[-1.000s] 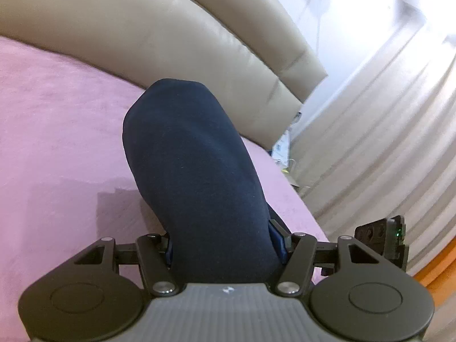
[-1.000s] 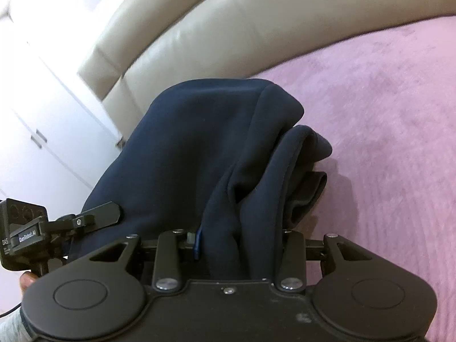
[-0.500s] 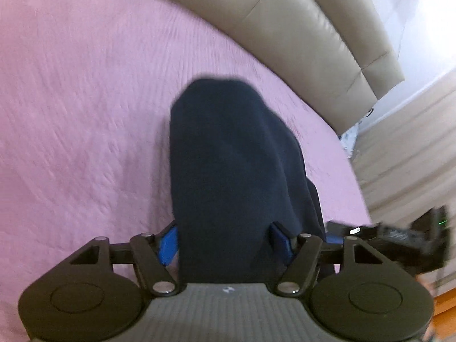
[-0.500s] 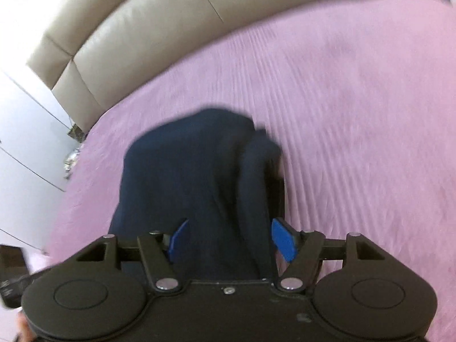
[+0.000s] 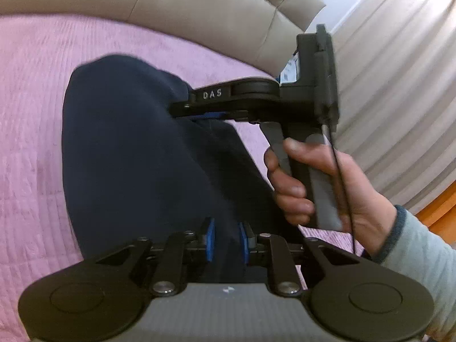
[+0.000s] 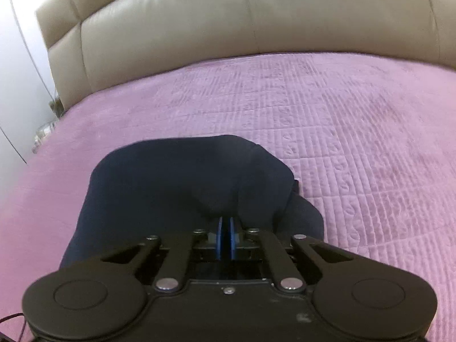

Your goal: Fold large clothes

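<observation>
A dark navy garment [image 5: 136, 148] lies bunched on the pink quilted bedspread [image 5: 31, 119]. My left gripper [image 5: 226, 239] is shut on a fold of it at its near edge, blue pads pinching cloth. My right gripper [image 6: 225, 236] is shut on the garment [image 6: 176, 182] too, pads almost together with the cloth edge between them. In the left wrist view the right gripper [image 5: 211, 114] shows from the side, held by a hand [image 5: 319, 179], its fingers clamped on the garment's right side.
A beige padded headboard [image 6: 228, 20] runs along the far edge of the bed [image 6: 356, 131]. Pale curtains [image 5: 399, 91] hang to the right, with an orange wooden edge [image 5: 439, 213] below. A white wall or wardrobe [image 6: 14, 85] stands to the left.
Both grippers' jaws have closed from wide around the bunched garment to a tight pinch on it. The right gripper has come close in front of the left one.
</observation>
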